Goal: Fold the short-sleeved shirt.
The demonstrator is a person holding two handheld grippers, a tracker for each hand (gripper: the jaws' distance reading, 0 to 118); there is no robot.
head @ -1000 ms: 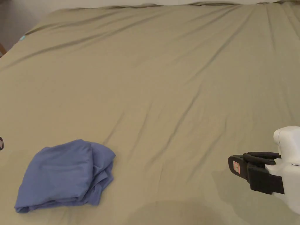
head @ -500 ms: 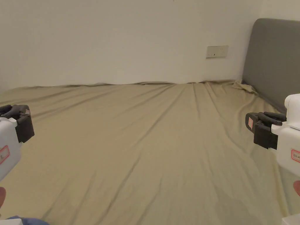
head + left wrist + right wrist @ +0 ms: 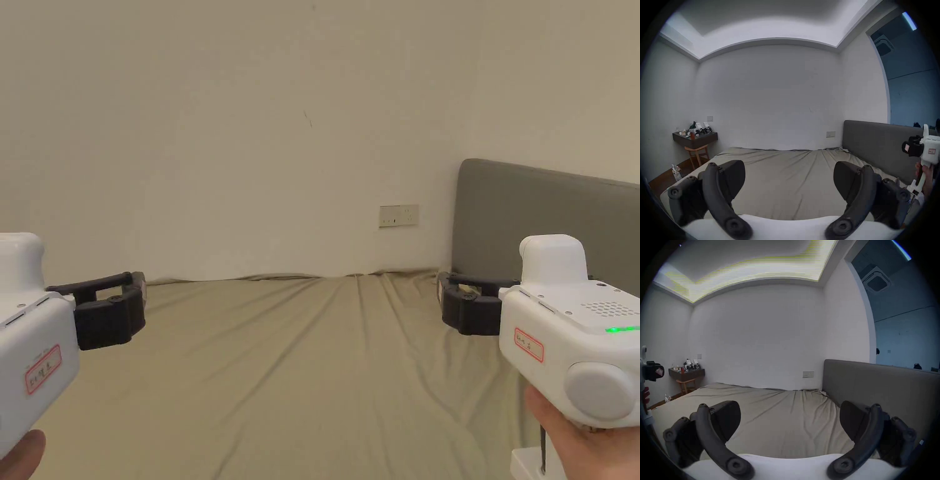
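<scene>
I hold both grippers up at chest height over the olive bed sheet, pointing toward the far wall. My left gripper is at the left edge, white body with black jaws. In its own view the left gripper has its jaws wide apart with only sheet between them. My right gripper is at the right, in front of the headboard, a hand under its handle. Seen from its own camera, the right gripper is open too, holding nothing.
A grey padded headboard runs along the bed's right side. A wall socket sits on the far wall. Off the bed's left corner are a dark wall shelf with small items and a wooden stool.
The head camera has tipped up from the bed toward the wall, and the blue bundled shirt at lower left has passed out of the picture. Both grippers have come up level in front.
</scene>
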